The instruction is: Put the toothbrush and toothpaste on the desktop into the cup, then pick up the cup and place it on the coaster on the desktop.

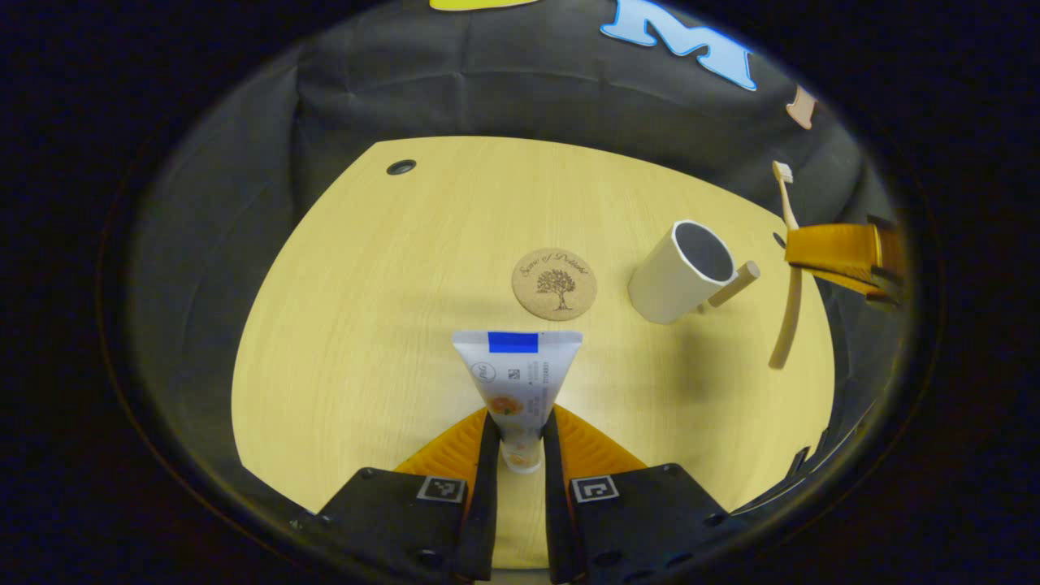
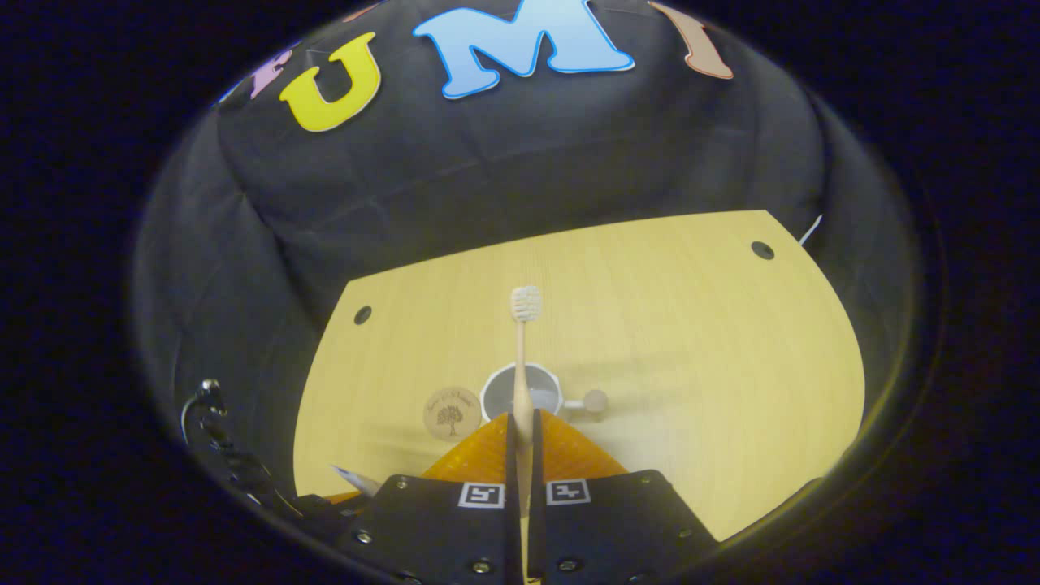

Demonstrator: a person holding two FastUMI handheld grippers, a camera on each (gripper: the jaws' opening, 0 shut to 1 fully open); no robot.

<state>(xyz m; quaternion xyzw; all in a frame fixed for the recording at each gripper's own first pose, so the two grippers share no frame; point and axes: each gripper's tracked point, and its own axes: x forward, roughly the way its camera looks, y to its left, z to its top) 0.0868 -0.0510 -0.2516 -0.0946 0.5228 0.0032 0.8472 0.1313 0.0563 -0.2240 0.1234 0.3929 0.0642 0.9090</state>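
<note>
Where the black cloth wall ends, one pale yellow wood-grain desktop point(image 1: 366, 341) spans both views, with two dark round holes near its far corners point(image 2: 762, 249) in the right gripper view and one such hole point(image 1: 400, 166) in the left gripper view.

One left gripper point(image 1: 520, 443) sits at the bottom of the left gripper view. Its two fingers stand at a narrow gap and press on both sides of the cap end of one white toothpaste tube point(image 1: 518, 382), which stands up above the desktop with its flat crimped end on top. That end carries a blue band; the small printing lower on the tube is too small to read.

One right gripper point(image 2: 521, 443) sits at the bottom of the right gripper view. Its two fingers are nearly together and clamp the handle of one slim beige toothbrush point(image 2: 522, 357), bristle head up, directly over the cup mouth.

One off-white cylindrical cup point(image 1: 678, 272) with a short round wooden peg handle stands on the desktop, with nothing inside it.

One round cork coaster point(image 1: 554, 283) lies flat just beside the cup, apart from it. It bears an engraved tree and a line of script that cannot be read.
</note>
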